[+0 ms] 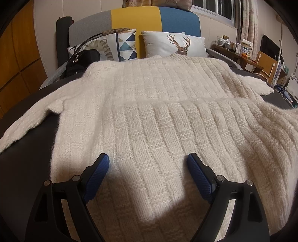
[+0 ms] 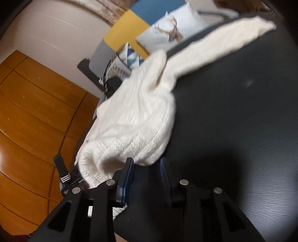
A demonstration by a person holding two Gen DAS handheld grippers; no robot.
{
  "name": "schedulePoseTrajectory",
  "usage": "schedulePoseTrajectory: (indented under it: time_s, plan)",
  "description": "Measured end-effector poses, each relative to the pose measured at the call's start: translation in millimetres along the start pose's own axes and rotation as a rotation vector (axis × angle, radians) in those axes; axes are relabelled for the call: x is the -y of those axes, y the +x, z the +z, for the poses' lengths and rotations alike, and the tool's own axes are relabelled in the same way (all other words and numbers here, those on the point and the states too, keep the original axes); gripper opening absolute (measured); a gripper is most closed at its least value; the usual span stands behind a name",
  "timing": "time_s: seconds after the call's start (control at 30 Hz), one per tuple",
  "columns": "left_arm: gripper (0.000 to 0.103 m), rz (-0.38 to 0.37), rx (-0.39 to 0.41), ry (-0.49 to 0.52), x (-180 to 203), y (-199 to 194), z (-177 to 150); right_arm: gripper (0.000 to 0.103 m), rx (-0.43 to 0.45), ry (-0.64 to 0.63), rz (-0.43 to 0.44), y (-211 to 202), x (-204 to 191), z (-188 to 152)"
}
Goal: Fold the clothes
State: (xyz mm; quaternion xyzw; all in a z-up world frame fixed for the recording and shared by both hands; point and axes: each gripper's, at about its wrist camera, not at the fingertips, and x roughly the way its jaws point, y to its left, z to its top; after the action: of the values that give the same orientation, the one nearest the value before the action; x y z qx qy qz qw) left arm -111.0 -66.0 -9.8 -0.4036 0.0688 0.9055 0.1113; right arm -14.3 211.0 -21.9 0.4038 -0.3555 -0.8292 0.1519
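The white knit sweater [image 1: 149, 115] lay spread on the dark bed [image 1: 24, 149], one sleeve [image 1: 26, 124] toward 9 o'clock. It looked soft, thick and floppy. The left gripper [image 1: 148, 158] was spread wide above it. The right gripper [image 2: 147, 162] stood a little apart, a fold bunched against it; whether it pinched, I could not tell. An edge looked best to grab.

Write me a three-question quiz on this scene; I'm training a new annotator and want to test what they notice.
1. True or false: the left claw is shut on the sweater.
2. Which animal is printed on the white pillow? A) a deer B) a cat C) an owl
3. Fill in: the middle panel of the headboard is coloured ___.

Key: 1 false, its fingers stand wide apart over the knit; 2 A; 3 yellow.
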Motion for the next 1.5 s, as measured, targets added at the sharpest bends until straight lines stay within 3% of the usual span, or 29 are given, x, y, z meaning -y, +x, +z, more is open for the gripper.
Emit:
schedulePoseTrajectory:
  time_s: [0.13, 0.33, 0.37, 0.43, 0.47, 0.83, 1.13, 1.3, 1.37, 1.5]
  plan:
    - [0.089, 0.002, 0.0, 0.0, 0, 0, 0, 0.039, -0.058, 0.018, 0.053, 34, 1, -3]
    - [0.089, 0.002, 0.001, -0.001, 0, 0, -1, 0.039, -0.019, -0.005, 0.042, 51, -12, -7]
    - [0.089, 0.002, 0.001, -0.001, 0, 0, -1, 0.038, -0.008, 0.011, 0.054, 50, -12, -8]
    - [0.089, 0.002, 0.001, -0.002, 0, 0, -1, 0.016, 0.018, 0.068, 0.106, 45, -5, -9]
    - [0.089, 0.001, 0.001, -0.003, 0, 0, -1, 0.011, 0.025, 0.078, 0.111, 43, -5, -8]
    - [0.089, -0.008, 0.0, -0.01, -2, 0, -2, 0.007, 0.122, 0.019, 0.086, -25, -19, 4]
    - [0.089, -0.01, -0.001, -0.009, -2, 0, -1, 0.006, 0.202, -0.001, -0.01, -54, -16, 13]
    - [0.089, -0.01, 0.0, -0.01, -3, 0, -1, 0.01, 0.284, -0.083, -0.265, -79, -16, 13]
    - [0.09, -0.011, -0.001, -0.011, -3, 0, -1, 0.027, 0.225, -0.128, -0.289, -74, -21, 10]
    - [0.092, -0.004, -0.005, -0.008, -3, 1, 0, 0.027, 0.087, -0.144, -0.227, -48, -20, -2]
